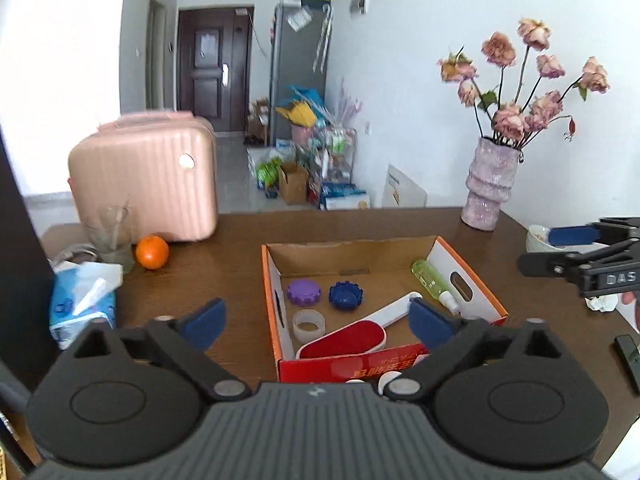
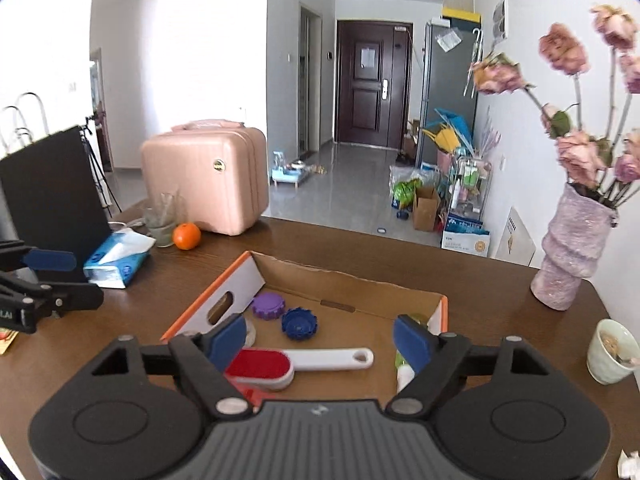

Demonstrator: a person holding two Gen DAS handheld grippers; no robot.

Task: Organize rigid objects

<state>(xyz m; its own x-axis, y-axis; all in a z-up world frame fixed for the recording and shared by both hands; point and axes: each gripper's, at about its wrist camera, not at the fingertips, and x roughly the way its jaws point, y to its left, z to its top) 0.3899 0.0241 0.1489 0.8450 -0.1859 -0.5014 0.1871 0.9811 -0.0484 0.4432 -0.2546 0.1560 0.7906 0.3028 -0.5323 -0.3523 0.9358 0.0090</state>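
Table [image 1: 240, 240]: dark brown wood; it carries everything below.
Suitcase [image 1: 148, 176]: pink, ribbed, upright at the far left of the table, well apart from the box.
Cardboard box [image 1: 472, 280]: open-topped, orange-edged with a red front panel, in the middle of the table; it is the collecting place, and all the sorted rigid things lie inside it.
Vase [image 1: 488, 188]: lilac, holding dried pink roses, beyond the box's far right corner.
Left gripper [image 1: 316, 320]: fingers spread wide and holding nothing, hovering at the box's near edge.
Right gripper [image 2: 320, 340]: fingers also wide apart and empty, hanging over the box from the other side.
Lint brush [image 1: 352, 332]: red pad with a white handle, lying flat across the near part of the box floor.
Green bottle [image 1: 430, 278]: on its side along the box's right wall, white cap toward the front.
Orange [image 1: 152, 252]: on the table just beside the suitcase, outside the box.
Purple cap [image 1: 304, 292]: on the box floor at the back left.
Blue cap [image 1: 346, 294]: just beside the purple one.
Tape ring [image 1: 308, 324]: translucent, near the left wall, in front of the purple cap.
Step in hand: judged a pause between placements; both tools are free.
Next move: probably choosing a remaining loose rigid item outside the box, lining open fingers around it, then closing.
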